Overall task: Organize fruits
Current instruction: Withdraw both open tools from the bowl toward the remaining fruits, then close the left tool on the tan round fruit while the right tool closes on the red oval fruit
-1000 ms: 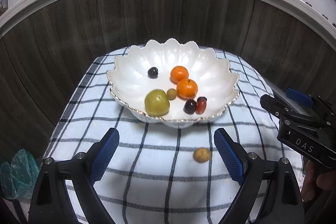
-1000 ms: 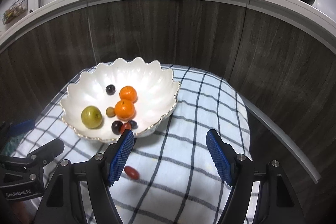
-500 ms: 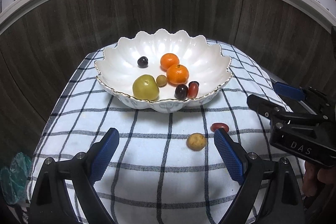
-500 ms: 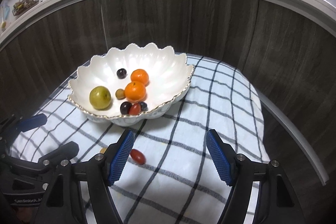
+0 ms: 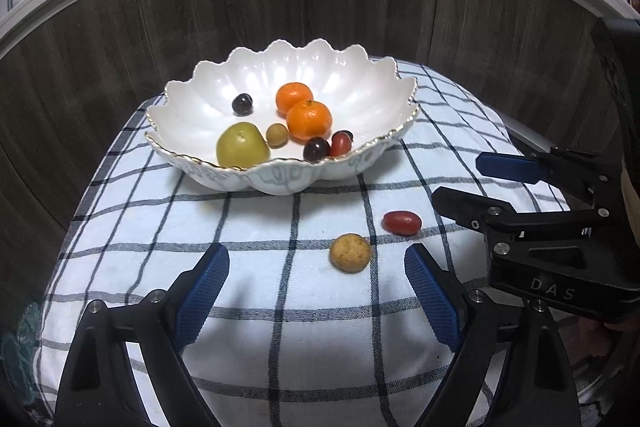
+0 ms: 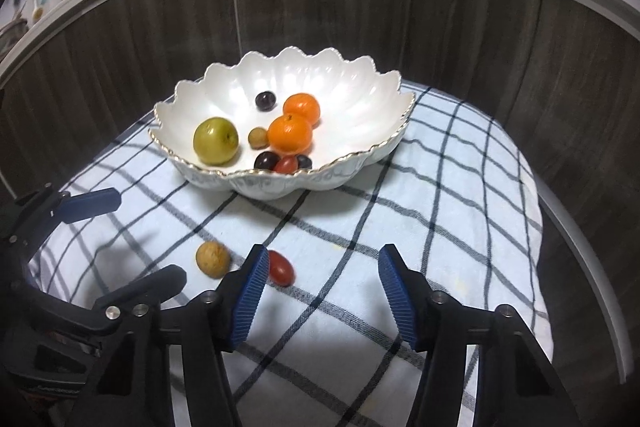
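- Two loose fruits lie on the blue-and-white checked cloth (image 5: 280,307) in front of the white scalloped gold-rimmed bowl (image 5: 360,75): a small oblong red tomato (image 6: 280,268) and, just beside it, a round tan longan-like fruit (image 6: 213,259).
- The step in hand looks like picking these strays; each gripper would do best to centre one fruit between its pads, then close gently so it neither rolls nor bruises.
- The right gripper (image 6: 320,291) has just been closing its jaws; they stand partly apart and grasp nothing, the tomato lying just beyond the left pad.
- The left gripper (image 5: 316,291) is spread wide and empty, the tan fruit ahead of it.
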The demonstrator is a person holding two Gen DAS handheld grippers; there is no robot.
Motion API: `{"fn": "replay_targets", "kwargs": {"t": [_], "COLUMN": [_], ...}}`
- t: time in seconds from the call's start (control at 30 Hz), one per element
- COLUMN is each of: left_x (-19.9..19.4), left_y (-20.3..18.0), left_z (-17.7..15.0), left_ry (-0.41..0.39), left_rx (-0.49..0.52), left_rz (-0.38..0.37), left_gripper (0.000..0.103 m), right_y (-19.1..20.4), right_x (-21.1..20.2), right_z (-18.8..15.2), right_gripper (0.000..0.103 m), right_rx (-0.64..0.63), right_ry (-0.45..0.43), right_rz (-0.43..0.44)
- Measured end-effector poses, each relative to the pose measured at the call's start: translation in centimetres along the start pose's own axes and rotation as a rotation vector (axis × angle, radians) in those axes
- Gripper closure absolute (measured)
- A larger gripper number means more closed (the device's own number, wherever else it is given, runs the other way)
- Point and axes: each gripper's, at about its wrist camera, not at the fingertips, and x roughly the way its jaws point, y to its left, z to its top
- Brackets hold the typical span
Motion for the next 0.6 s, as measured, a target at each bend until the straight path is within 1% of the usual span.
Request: {"fn": "replay_targets", "kwargs": {"t": [0.17,0.43,0.47,0.53,0.6], "left_x": [0.5,1.7,1.9,2.3,2.6], "left_y": [-0.8,-1.1,-1.1,-1.0,-1.0], "left_z": [-0.5,-1.0,-1.0,-1.0,-1.0], "left_ry": [0.014,0.047,0.054,0.062,0.07], "left_rx": [0.036,0.063,0.066,0.07,0.073], "left_rz": [-0.039,-0.067,-0.068,-0.069,-0.068], "left_gripper": [0.021,0.03,0.033,0.042,0.042], "right_y": [-0.3,0.1,0.1,0.2,0.3], "right_x": [0.9,1.7,1.9,2.2,2.6], "right_z": [-0.4,-0.8,-0.9,-0.9,-1.0], "right_gripper": [0.047,0.047,0.051,0.054,0.054], "right_rx": [-0.015,-0.077,-0.085,-0.096,-0.107], "right_ry": [0.024,0.036,0.038,0.047,0.055], "right_rz": [0.045,0.073,0.074,0.086,0.1]}}
